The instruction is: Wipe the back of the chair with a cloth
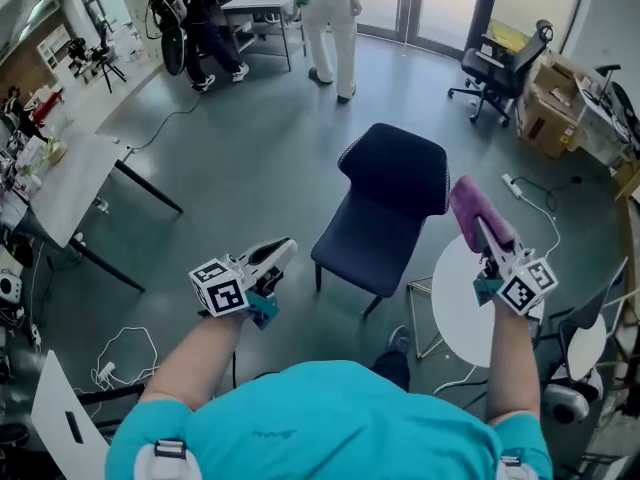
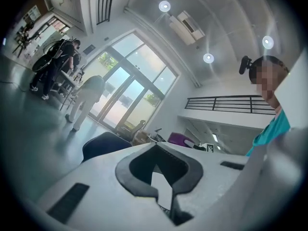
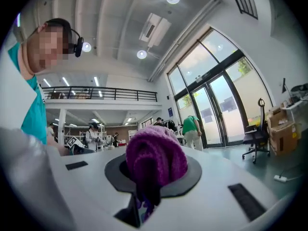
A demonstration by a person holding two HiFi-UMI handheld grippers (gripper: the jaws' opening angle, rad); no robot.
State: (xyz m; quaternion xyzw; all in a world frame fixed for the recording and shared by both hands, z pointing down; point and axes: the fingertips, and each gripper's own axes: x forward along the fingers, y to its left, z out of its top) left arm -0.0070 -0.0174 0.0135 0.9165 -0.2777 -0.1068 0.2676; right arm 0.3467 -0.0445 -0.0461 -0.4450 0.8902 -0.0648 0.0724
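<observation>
Two units, each bearing a cube of black-and-white square markers. Item one, right hand-held gripper [image 1: 492, 253]: jaws clamped on a bunched purple cloth [image 1: 477, 208], held in the air just right of the chair back [image 1: 398, 168]. Item two, left hand-held gripper [image 1: 278, 252]: jaws together, nothing between them, left of the seat. Dark blue chair [image 1: 365, 233] on grey floor [image 1: 250, 148]; round white surface [image 1: 455, 313] near its right side.

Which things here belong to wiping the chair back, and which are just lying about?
Job:
purple cloth, clamped in the right gripper
dark chair
left gripper, shut and empty

Lying about:
round white table
black office chair
cardboard boxes
white desk
loose white cable
</observation>
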